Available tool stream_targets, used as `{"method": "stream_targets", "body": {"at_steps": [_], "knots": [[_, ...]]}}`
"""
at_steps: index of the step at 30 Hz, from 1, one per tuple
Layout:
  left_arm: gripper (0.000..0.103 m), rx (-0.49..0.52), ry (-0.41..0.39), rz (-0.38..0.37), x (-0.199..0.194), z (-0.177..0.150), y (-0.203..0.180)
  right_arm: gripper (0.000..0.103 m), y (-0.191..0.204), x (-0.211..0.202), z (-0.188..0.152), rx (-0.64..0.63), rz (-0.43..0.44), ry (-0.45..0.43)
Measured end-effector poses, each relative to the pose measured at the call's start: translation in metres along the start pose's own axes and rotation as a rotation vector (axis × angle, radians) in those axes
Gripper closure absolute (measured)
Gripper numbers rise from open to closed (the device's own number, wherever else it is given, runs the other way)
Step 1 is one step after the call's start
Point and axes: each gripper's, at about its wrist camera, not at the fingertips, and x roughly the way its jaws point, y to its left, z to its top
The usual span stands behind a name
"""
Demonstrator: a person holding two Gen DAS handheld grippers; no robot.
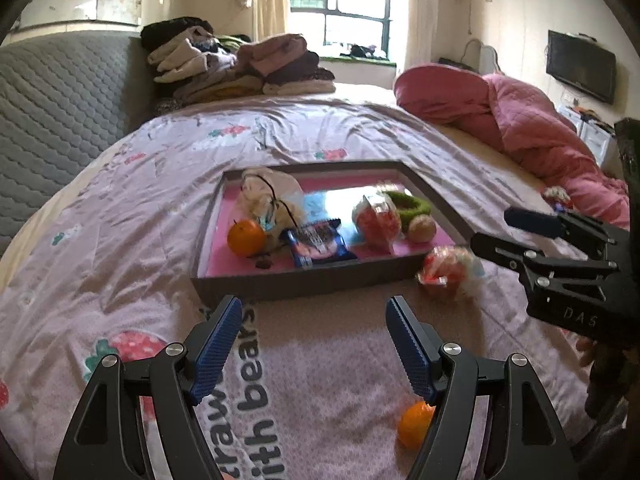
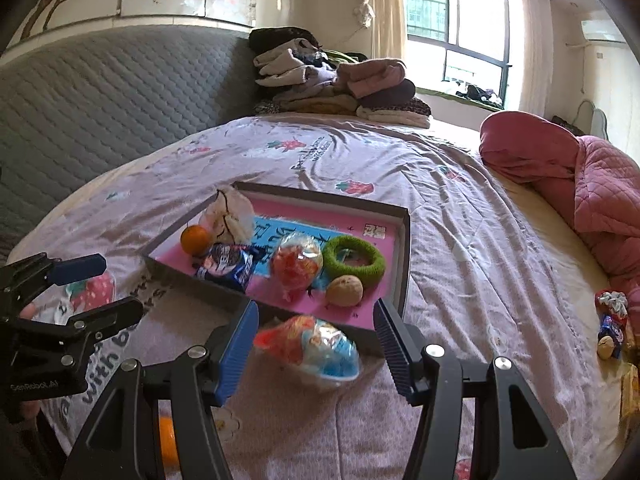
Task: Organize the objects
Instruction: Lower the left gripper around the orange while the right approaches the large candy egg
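Glossy crinkled plastic wraps the snack bag [image 2: 308, 346]; the bedsheet [image 2: 460, 240] is matt wrinkled cloth; the ring [image 2: 354, 261] looks fuzzy.

Left gripper [image 1: 314, 312], w/ blue ribbed pads, stands wide apart over the lilac strawberry-print bedsheet [image 1: 120, 240], nothing between. In front is the dark-framed pink tray [image 1: 304, 282] w/ an orange [image 1: 246, 237] and a blue snack packet [image 1: 318, 243]. A blurred red-and-white wrapped snack [image 1: 450, 266] is at tray's right corner, near right gripper [image 1: 508, 234], which is open.
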Motion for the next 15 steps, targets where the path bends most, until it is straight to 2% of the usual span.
{"method": "stream_targets", "body": {"at_steps": [15], "knots": [[0.027,0.067,0.020,-0.094,-0.009,-0.036,-0.027,0.043,-0.016,0.009,-0.024,0.014,0.014,0.059]]}}
